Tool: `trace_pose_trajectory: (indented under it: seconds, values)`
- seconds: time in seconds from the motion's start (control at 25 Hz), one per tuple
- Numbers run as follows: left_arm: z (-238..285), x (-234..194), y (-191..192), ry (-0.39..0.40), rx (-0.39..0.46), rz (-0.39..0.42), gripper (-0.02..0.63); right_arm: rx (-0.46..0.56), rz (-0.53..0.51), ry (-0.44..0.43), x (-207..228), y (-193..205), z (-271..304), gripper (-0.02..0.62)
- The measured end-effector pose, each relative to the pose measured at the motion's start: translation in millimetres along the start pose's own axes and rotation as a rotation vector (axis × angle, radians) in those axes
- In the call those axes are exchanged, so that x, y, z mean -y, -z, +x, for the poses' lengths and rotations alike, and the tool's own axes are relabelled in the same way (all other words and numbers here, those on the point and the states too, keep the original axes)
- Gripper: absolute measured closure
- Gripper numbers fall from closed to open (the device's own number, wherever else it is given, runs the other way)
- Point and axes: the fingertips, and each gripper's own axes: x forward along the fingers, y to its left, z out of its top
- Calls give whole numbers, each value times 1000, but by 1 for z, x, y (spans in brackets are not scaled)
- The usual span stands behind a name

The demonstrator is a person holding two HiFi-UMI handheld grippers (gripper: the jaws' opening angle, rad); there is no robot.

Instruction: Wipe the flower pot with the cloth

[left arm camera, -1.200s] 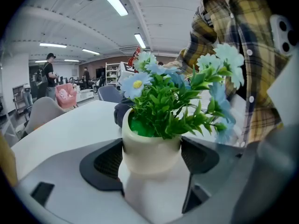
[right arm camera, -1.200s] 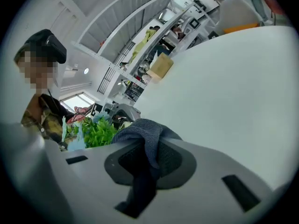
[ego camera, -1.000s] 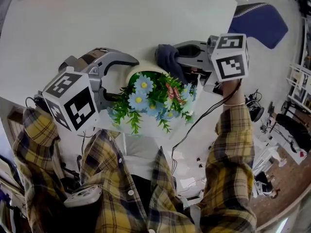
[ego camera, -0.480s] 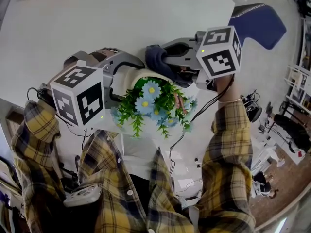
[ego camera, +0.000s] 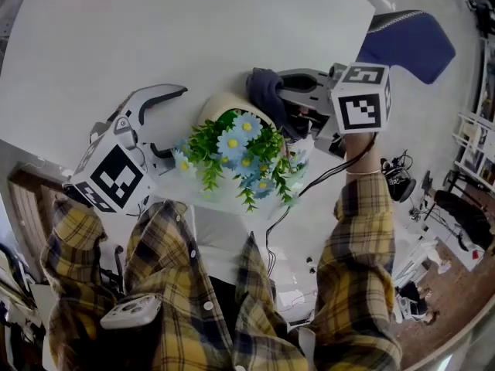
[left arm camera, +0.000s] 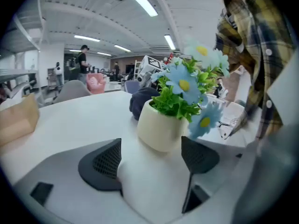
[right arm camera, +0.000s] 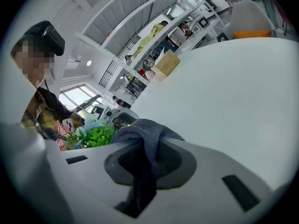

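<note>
A cream flower pot (ego camera: 219,105) with green leaves and blue flowers (ego camera: 238,147) stands on the white table (ego camera: 193,29). My left gripper (ego camera: 175,122) is open just left of the pot, and its fingertips end short of it. In the left gripper view the pot (left arm camera: 158,129) sits beyond the two dark pads (left arm camera: 102,166), with nothing between them. My right gripper (ego camera: 280,99) is shut on a dark blue cloth (ego camera: 266,90), which lies against the pot's far right side. The right gripper view shows the cloth (right arm camera: 145,130) pinched in the jaws, with the flowers (right arm camera: 93,135) to the left.
A blue chair (ego camera: 407,42) stands beyond the table's far right corner. A brown cardboard box (left arm camera: 17,119) sits on the table far from the pot. The table's near edge runs just under the flowers, with cables (ego camera: 282,230) hanging below it.
My left gripper had its jaws around the pot; it has let go and drawn back to the left. The pot has shifted slightly. The right gripper still holds the cloth by the pot.
</note>
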Motion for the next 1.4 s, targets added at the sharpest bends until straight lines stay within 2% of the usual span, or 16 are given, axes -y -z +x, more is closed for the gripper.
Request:
trace_pose_trajectory:
  seconds: [0.16,0.44,0.64,0.76,0.96,1.16,1.4]
  values:
    - [-23,29,18,-150,41,-103,201,45,33,35,-15,12,11,560]
    - [-13,53,11,-302,132,-258,198,131,118,109,-7,21,1,560]
    - [-7,69,0,-336,187,-311,195,205,181,162,-10,28,-3,560]
    - [-9,69,-2,-378,214,-316,195,245,220,163,-17,33,2,560]
    - [1,81,1,-386,214,-296,195,299,264,135,-32,59,5,560]
    - [2,77,0,-356,200,-268,195,317,268,145,-32,61,5,560]
    - [0,70,3,-289,167,-215,195,260,235,157,-28,58,8,560]
